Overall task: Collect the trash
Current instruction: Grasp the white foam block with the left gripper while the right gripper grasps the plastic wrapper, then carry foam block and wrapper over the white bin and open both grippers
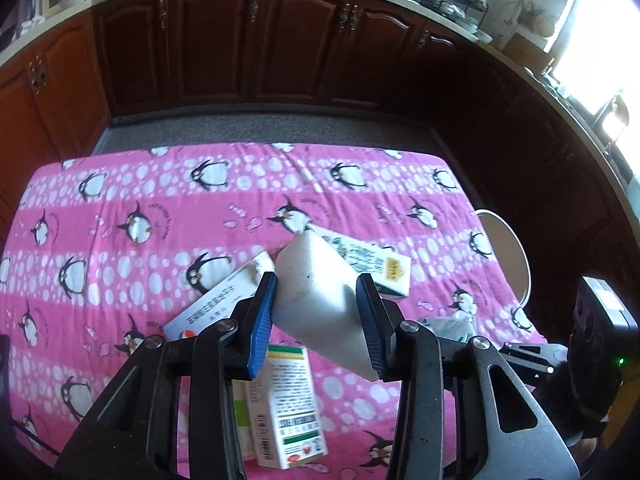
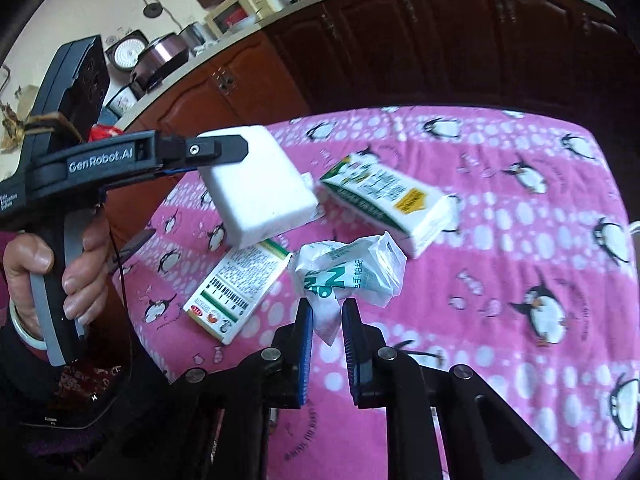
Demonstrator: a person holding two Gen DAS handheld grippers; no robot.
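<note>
My left gripper [image 1: 317, 285] is shut on a white foam block [image 1: 320, 296] and holds it above the pink penguin tablecloth [image 1: 120, 208]. The block also shows in the right wrist view [image 2: 260, 184], held by the left gripper [image 2: 224, 148]. My right gripper [image 2: 327, 306] is closed on the edge of a crumpled white and green tissue wrapper [image 2: 348, 276] on the cloth. A green and white medicine box [image 2: 236, 292] lies left of the wrapper, also in the left wrist view [image 1: 288, 404]. A tissue pack [image 2: 388, 200] lies behind it.
Another flat white box [image 1: 220, 300] lies under the left gripper. A white chair back [image 1: 508, 256] stands at the table's right edge. Dark wooden cabinets [image 1: 260, 40] and a cluttered counter run behind the table.
</note>
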